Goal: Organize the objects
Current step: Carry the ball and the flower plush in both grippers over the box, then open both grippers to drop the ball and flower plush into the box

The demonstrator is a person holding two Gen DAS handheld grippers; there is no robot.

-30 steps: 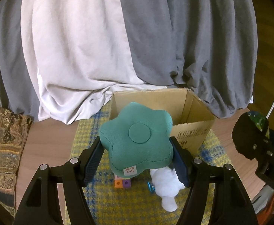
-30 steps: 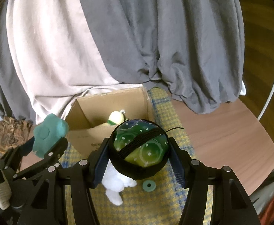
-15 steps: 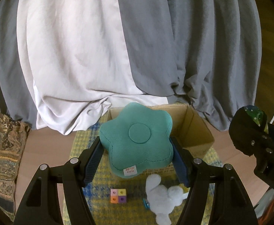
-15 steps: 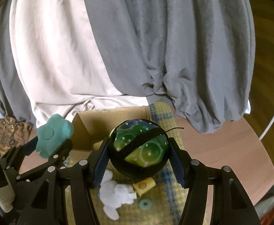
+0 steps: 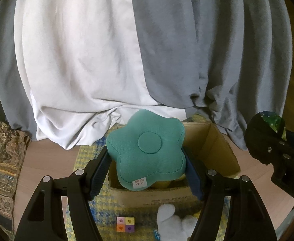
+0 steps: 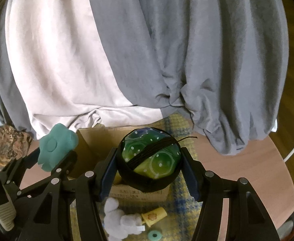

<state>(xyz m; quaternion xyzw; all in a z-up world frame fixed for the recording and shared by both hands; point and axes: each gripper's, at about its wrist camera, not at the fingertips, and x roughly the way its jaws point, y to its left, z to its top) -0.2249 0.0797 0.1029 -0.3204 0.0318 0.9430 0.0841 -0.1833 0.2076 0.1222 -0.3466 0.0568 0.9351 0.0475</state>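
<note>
Above corrugated cardboard box (image 5: 213,150), left gripper (image 5: 147,172) clamping ribbed teal flower cushion (image 5: 147,148), right gripper (image 6: 148,175) clamping glossy green dotted ball (image 6: 151,158).

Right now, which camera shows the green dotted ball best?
The right wrist view: the green dotted ball sits centred and close between the right gripper fingers, with its black band and white dots clear. The left wrist view shows only a sliver of it at the right edge, mostly hidden by black casing.
</note>
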